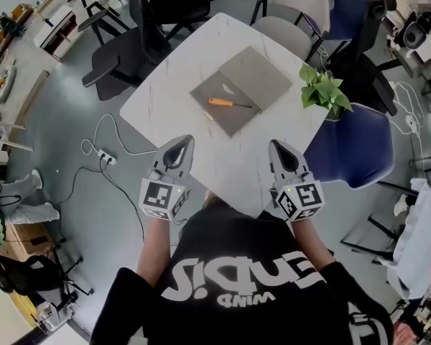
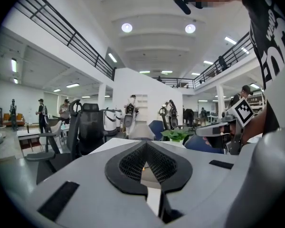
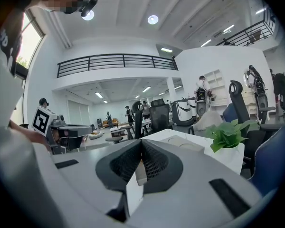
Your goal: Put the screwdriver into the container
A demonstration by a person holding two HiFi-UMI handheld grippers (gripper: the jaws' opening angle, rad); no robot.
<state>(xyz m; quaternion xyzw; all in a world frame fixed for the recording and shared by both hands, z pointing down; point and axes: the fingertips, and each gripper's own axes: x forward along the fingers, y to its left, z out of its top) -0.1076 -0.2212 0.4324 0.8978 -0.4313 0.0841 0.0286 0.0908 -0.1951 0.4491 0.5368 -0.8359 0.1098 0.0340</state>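
1. At the near edge of the bench (image 1: 171, 92), on the left, the left hand-held gripper (image 1: 187, 141) is held with its jaws closed together and nothing between them.
2. Farther back, mid-bench, the screwdriver (image 1: 228, 103) is seen lying on the near half of the flat grey container (image 1: 262, 74), well apart from both grippers.
3. To the right, the right hand-held gripper (image 1: 275, 146) is likewise held closed and empty.
4. At the bench's right edge, a plant (image 1: 323, 90) is set.

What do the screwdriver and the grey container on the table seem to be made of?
Screwdriver: orange handle looks like plastic or rubber, thin dark shaft like metal.
Container: flat, matte grey, creased across the middle; perhaps felt or cardboard, hard to tell.
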